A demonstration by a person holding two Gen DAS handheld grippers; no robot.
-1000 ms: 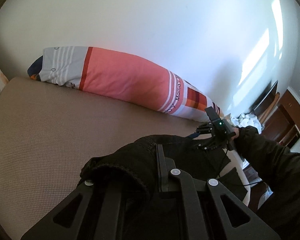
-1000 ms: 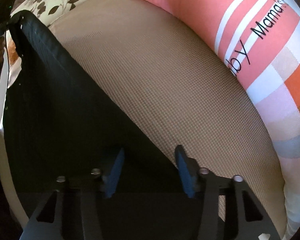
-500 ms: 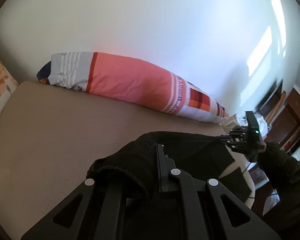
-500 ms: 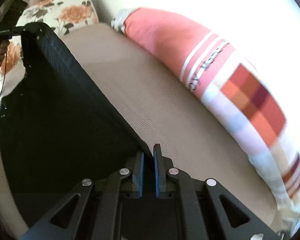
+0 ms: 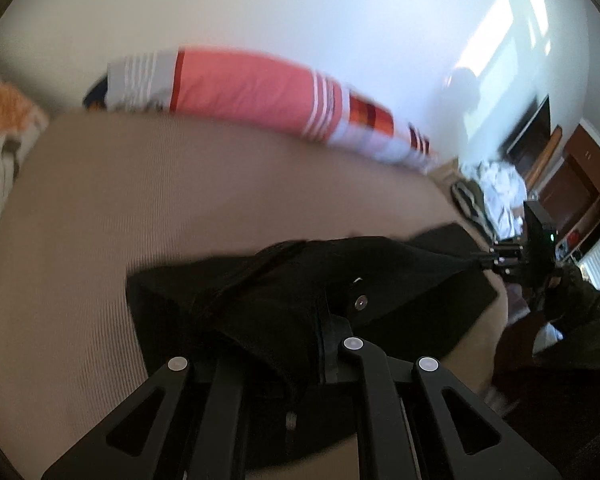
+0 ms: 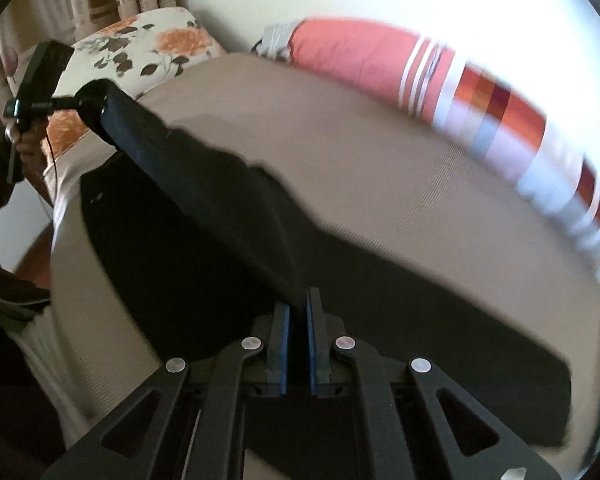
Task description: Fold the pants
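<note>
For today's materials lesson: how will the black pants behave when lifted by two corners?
Probably floppy: the black pants sag between the right gripper and left gripper. Likely light, since two pinches hold them. Fabric bunches at the left grip, so it creases easily.

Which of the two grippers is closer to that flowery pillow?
Left. The left gripper holds the black pants right beside the floral pillow; the right gripper pinches the pants' other end, farther down the bed.

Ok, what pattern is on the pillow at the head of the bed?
The pillow is white with orange flowers and dark leaves, clearest in the right wrist view.
</note>
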